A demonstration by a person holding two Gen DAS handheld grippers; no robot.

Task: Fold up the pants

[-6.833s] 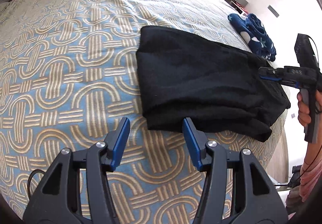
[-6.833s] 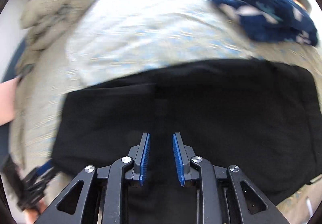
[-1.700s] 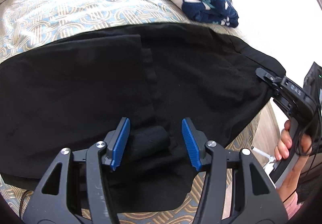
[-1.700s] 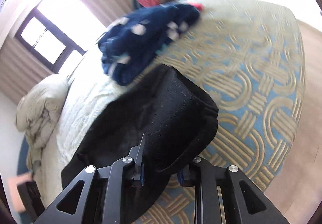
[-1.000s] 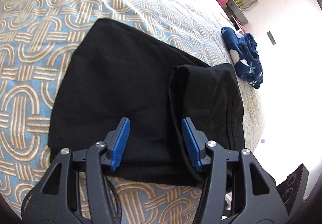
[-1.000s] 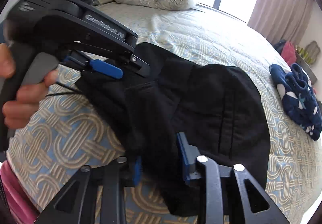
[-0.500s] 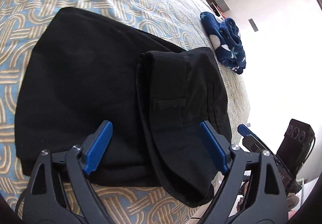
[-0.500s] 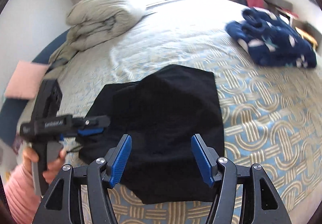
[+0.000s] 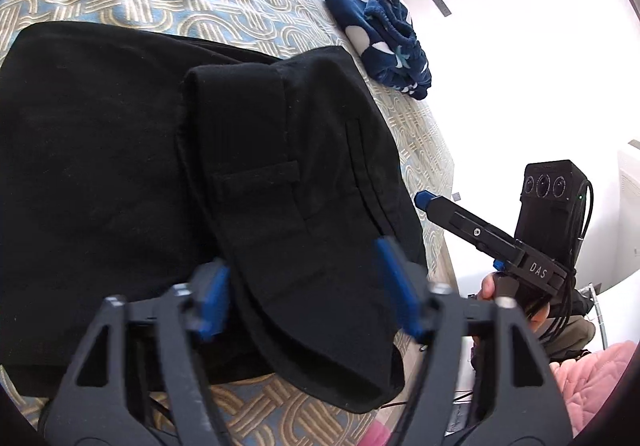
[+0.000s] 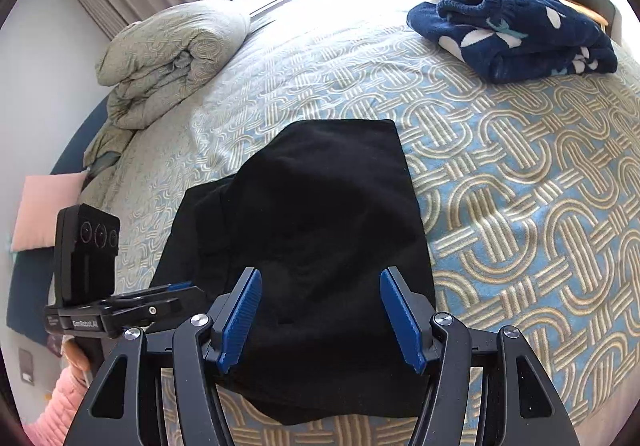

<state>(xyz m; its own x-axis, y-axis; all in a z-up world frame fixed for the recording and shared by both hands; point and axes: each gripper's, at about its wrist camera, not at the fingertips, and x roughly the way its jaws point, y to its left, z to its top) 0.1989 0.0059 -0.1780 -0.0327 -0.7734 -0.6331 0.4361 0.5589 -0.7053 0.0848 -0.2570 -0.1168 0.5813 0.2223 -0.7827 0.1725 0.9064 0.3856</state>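
- On the bed's blue-and-beige loop-patterned bedspread [image 10: 520, 205]: black cloth pants [image 10: 320, 205], waistband end doubled over the rest; we judge one fold remains.
- Left gripper [image 9: 308, 290]: jaws just closing, straddling the pants' upper layer, pads clear.
- Right gripper [image 10: 320, 318]: jaws apart, empty.

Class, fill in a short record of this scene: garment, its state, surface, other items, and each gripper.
garment: black pants
state: folded, waistband end laid on top
surface: patterned bedspread
other items: navy spotted blanket, rolled duvet
left gripper: jaws just closing, not pressing the cloth
right gripper: open above pants
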